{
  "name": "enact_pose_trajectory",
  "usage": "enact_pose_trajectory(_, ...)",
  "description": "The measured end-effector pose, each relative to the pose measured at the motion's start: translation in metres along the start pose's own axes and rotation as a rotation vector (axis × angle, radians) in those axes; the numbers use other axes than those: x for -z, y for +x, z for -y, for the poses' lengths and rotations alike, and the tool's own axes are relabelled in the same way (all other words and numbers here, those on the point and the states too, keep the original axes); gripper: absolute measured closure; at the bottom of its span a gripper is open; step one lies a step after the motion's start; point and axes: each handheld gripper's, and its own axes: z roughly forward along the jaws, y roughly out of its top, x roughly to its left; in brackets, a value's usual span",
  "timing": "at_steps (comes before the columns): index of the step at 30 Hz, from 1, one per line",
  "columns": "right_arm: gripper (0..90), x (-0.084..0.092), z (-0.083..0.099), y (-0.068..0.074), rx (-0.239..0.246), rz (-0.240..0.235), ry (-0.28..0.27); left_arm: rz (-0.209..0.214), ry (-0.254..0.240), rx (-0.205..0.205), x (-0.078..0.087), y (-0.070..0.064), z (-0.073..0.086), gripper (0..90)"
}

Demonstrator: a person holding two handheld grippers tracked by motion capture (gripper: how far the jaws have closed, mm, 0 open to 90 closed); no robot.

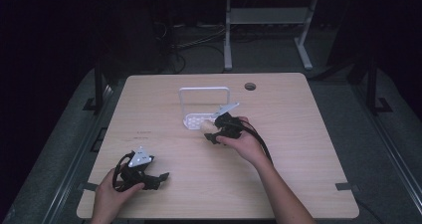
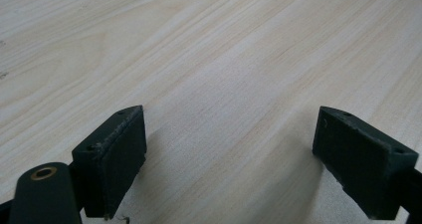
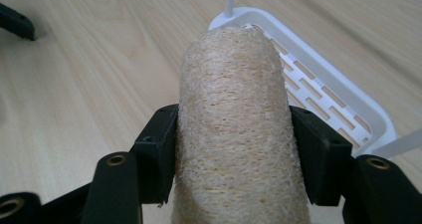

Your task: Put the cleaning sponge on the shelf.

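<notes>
A tan loofah sponge [image 3: 234, 129] stands lengthwise between the jaws of my right gripper [image 3: 233, 152], which is shut on it. In the high view the right gripper [image 1: 215, 132] holds the loofah sponge [image 1: 205, 127] at the front edge of a white slotted rack [image 1: 195, 120] with a tall wire handle. The white rack [image 3: 318, 79] lies just beyond the sponge's far end. My left gripper [image 1: 158, 179] rests near the table's front left, held by a hand. Its jaws stand wide apart over bare wood, so the left gripper [image 2: 231, 157] is open with nothing between them.
The light wooden table [image 1: 298, 149] has a round cable hole [image 1: 250, 86] at the back right. Behind the table stand white desk legs [image 1: 228, 35] and cables on a dark floor. Tape marks sit at the table's front corners.
</notes>
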Motion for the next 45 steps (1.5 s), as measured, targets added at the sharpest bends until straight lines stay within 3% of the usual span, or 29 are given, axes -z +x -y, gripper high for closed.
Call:
enact_pose_trajectory(18,40.3,-0.023,-0.019,-0.013,-0.013,0.023,0.020,0.001,-0.002,0.002,0.000,0.000,0.000,13.1)
enact_pose_trajectory(45,40.1,-0.054,-0.038,-0.018,-0.016,0.041,0.068,0.000,-0.002,0.002,0.000,0.000,0.000,13.1)
